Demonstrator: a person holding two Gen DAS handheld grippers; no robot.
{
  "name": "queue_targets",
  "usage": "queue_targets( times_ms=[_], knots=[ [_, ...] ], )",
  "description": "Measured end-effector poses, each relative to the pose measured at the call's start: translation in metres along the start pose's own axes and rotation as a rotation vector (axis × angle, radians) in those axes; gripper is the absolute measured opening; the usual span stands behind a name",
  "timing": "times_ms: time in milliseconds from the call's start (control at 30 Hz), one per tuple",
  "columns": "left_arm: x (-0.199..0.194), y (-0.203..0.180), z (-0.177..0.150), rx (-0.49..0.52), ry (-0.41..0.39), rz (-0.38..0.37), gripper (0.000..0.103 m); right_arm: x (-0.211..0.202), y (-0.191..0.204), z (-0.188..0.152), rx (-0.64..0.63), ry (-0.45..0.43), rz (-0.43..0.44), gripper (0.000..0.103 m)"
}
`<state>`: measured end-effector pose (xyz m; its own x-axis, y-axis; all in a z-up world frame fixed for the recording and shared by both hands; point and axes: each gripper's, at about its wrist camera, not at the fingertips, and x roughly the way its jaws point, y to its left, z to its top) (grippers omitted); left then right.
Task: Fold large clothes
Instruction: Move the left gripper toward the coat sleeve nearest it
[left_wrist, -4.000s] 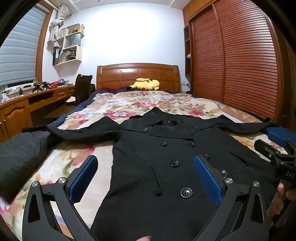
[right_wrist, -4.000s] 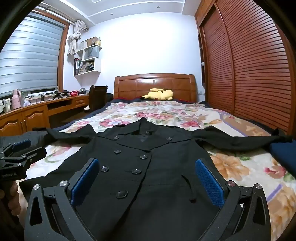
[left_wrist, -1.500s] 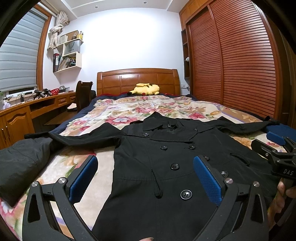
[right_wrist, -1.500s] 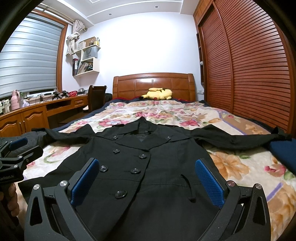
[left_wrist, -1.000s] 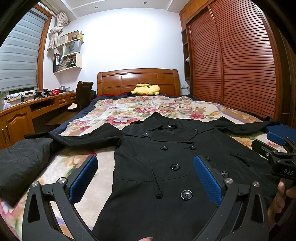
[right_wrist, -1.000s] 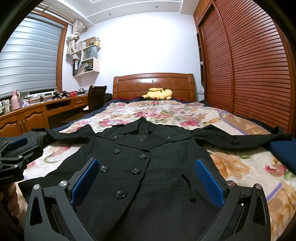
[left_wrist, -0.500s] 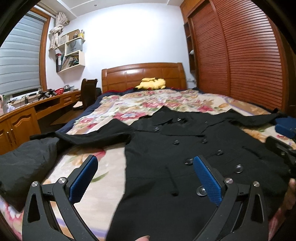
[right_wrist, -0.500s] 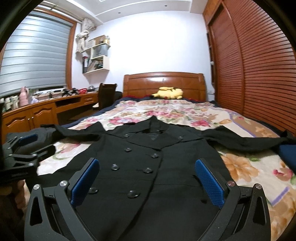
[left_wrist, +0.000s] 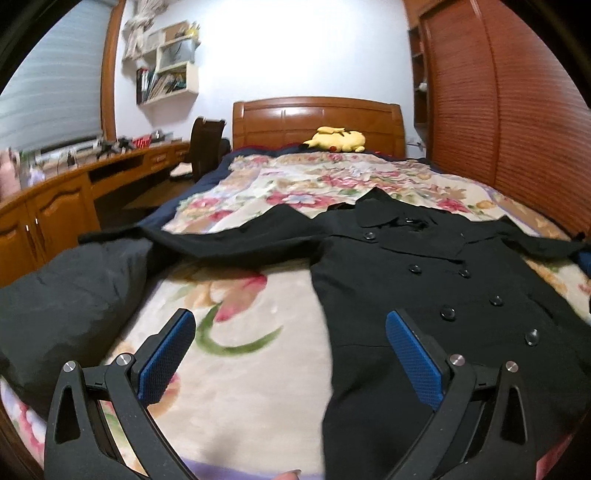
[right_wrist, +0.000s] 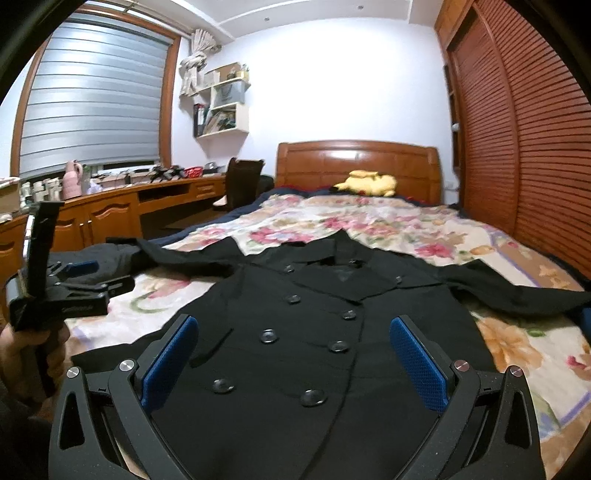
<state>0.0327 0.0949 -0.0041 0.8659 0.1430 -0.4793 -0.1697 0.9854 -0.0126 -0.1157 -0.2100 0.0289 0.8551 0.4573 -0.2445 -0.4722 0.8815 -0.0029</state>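
A black double-breasted coat (left_wrist: 443, 295) lies flat and face up on the floral bedspread (left_wrist: 240, 350), sleeves spread to both sides; it also shows in the right wrist view (right_wrist: 314, 332). My left gripper (left_wrist: 290, 347) is open and empty, above the bedspread just left of the coat's left edge. My right gripper (right_wrist: 293, 349) is open and empty, above the coat's lower front. The left gripper also shows at the left of the right wrist view (right_wrist: 74, 288), held in a hand.
A dark grey garment or pillow (left_wrist: 62, 295) lies at the bed's left edge under the coat's left sleeve. A yellow plush toy (left_wrist: 338, 139) sits by the wooden headboard. A wooden desk (right_wrist: 110, 214) and chair stand left; a slatted wardrobe (right_wrist: 535, 147) is right.
Both grippers have swung to the left. The left gripper now faces the bedspread beside the coat's left edge instead of the coat's front. Both stay open.
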Motion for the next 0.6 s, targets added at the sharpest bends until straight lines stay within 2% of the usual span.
queue_targets(
  times_ms=[133,600],
  knots=[
    [0.005,0.02,0.002,-0.036,0.021,-0.013,0.103,0.0,0.001,0.005,-0.037,-0.02,-0.014,0.103],
    [0.04,0.071,0.025,0.006,0.068,0.077,0.103,0.042,0.014,0.039,-0.111,0.014,0.032,0.103]
  ],
)
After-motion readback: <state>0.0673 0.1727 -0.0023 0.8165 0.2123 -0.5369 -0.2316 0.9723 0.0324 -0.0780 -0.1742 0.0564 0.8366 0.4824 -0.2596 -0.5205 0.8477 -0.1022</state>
